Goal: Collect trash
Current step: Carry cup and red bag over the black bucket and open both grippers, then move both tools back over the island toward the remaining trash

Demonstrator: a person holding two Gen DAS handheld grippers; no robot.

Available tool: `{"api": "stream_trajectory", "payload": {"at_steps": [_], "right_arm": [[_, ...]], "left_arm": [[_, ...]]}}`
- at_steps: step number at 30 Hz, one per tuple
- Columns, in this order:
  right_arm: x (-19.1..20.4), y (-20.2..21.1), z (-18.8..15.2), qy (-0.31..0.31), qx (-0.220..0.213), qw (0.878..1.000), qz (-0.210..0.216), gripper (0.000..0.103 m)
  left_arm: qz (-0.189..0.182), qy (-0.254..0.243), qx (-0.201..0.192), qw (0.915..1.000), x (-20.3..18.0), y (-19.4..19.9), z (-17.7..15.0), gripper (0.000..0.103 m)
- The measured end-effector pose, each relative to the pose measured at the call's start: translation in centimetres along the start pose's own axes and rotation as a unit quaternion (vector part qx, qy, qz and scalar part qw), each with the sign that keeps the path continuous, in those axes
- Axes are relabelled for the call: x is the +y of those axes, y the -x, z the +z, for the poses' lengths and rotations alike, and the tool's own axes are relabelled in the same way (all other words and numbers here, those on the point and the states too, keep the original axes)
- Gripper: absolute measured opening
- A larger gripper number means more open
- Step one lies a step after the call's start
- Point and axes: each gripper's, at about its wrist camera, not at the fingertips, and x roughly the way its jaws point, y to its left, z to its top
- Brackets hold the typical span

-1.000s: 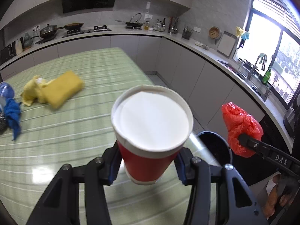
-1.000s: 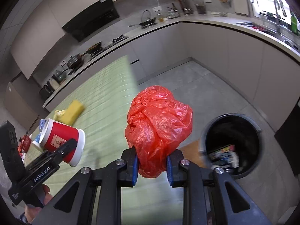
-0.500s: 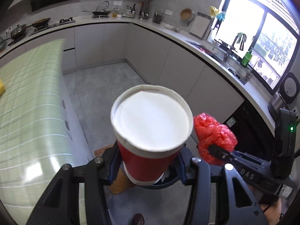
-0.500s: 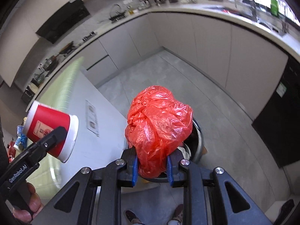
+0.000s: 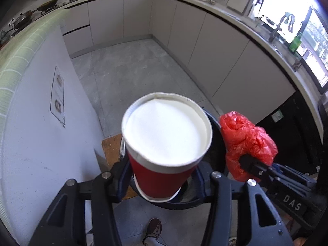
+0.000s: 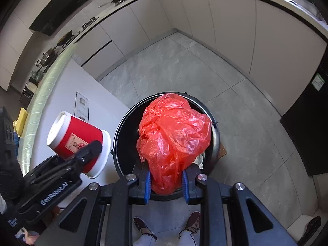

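Over bin (image 6: 120, 135): right gripper (image 6: 166, 181) pinching bag (image 6: 174, 135), directly above opening. Left gripper (image 5: 162, 181) clamped on cup (image 5: 166, 143), near rim, partly over opening. Risks: cup released too far left, bouncing off rim onto floor (image 6: 174, 65); bag clinging to pads (image 6: 147, 182), drifting past bin when dropped.

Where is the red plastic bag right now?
In the right wrist view, the red plastic bag is clamped in the right tool, directly above the open black bin.
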Motion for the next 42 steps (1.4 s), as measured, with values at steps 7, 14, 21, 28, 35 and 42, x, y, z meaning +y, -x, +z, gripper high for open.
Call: {"api": "stream_trajectory", "payload": {"at_steps": [7, 14, 21, 28, 35, 42], "right_arm": [[-0.1, -3.0, 0.8, 0.009, 0.023, 1.0, 0.0, 0.029], [-0.7, -2.9, 1.6, 0.005, 0.02, 1.0, -0.016, 0.068], [-1.6, 0.4, 1.8, -0.023, -0.011, 1.0, -0.018, 0.068], [0.3, 5.3, 2.1, -0.034, -0.051, 0.998, -0.016, 0.068], [6.6, 9.7, 2.0, -0.008, -0.083, 0.997, 0.003, 0.068], [17.9, 10.4, 0.2, 0.048, -0.089, 0.994, 0.045, 0.068]], "left_arm": [[0.034, 0.001, 0.023, 0.9992, -0.3, -1.6, 0.6, 0.066], [0.051, 0.009, 0.037, 0.998, -1.3, -1.9, 1.6, 0.082], [0.03, 0.014, 0.01, 0.9994, -2.4, 2.0, 2.1, 0.082], [-0.001, -0.005, -0.024, 0.9997, -2.7, 8.1, 3.6, 0.082], [-0.021, -0.001, -0.047, 0.9987, 1.7, 14.3, 3.4, 0.082], [0.042, 0.055, -0.068, 0.9953, 13.8, 18.8, 0.8, 0.082]]}}
